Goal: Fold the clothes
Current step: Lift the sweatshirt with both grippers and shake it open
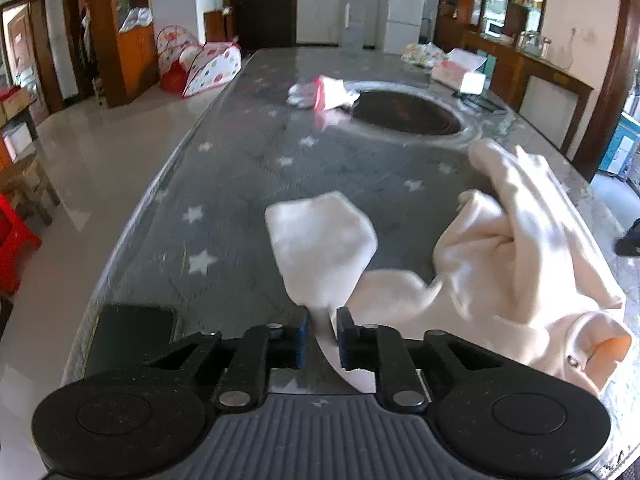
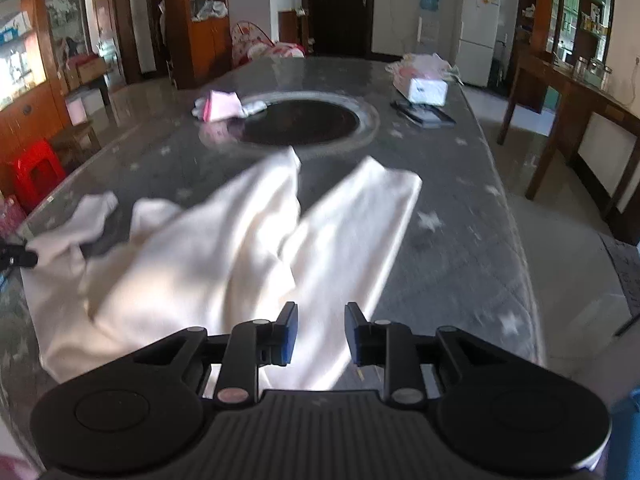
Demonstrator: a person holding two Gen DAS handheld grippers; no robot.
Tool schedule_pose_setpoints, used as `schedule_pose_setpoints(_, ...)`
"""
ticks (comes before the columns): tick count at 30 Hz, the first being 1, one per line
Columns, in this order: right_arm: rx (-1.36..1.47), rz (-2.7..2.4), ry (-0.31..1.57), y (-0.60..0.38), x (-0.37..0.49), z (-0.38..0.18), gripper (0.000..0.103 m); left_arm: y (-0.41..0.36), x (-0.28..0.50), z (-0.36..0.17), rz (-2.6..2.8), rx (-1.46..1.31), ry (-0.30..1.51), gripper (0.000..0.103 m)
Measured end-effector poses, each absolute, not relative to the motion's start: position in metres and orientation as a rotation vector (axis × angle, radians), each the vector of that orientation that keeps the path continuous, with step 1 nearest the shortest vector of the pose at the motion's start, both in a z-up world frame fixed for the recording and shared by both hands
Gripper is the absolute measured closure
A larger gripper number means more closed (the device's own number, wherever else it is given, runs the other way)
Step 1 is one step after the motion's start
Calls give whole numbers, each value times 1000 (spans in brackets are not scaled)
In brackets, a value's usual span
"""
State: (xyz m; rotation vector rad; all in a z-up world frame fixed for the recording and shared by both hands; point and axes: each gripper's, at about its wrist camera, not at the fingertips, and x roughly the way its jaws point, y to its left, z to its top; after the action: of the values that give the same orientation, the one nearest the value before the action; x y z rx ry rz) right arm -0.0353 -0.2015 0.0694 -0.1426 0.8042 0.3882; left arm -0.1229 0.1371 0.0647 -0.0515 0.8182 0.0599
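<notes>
Left gripper (image 1: 322,326): pinching cream garment (image 1: 520,240) sleeve, cloth end hidden under fingers. Right gripper (image 2: 321,330): jaws apart over blurred garment on star-print table (image 2: 460,184).

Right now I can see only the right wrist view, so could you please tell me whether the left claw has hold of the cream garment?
Observer: Yes, the left claw is shut on a narrow strip of the cream garment.
Operator: Thank you. Is anything lying beside that claw?
Observer: A dark flat slab lies on the table just to the claw's left, near the table edge.
</notes>
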Motion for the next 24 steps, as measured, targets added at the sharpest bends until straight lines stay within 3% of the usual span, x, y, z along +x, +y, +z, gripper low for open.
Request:
schedule_pose_setpoints(2,-131,409,796,-193,-24,71,75,132,-121,72,37,-47,800,64)
schedule_pose_setpoints(6,-119,435,783,-176,-5,69,73,115,-104,82,-28,-51,775,59)
schedule_pose_setpoints(12,-102,417,778,-167,15,62,69,88,-58,80,-98,-45,776,59)
schedule_pose_setpoints(14,-92,391,773,-169,23,60,62,80,-42,78,-122,-44,783,59)
schedule_pose_setpoints(22,-66,263,767,-185,70,48,59,57,9,51,-150,-23,841,61)
schedule_pose_setpoints(24,-55,234,771,-190,82,42,57,57,18,43,-166,-29,867,73)
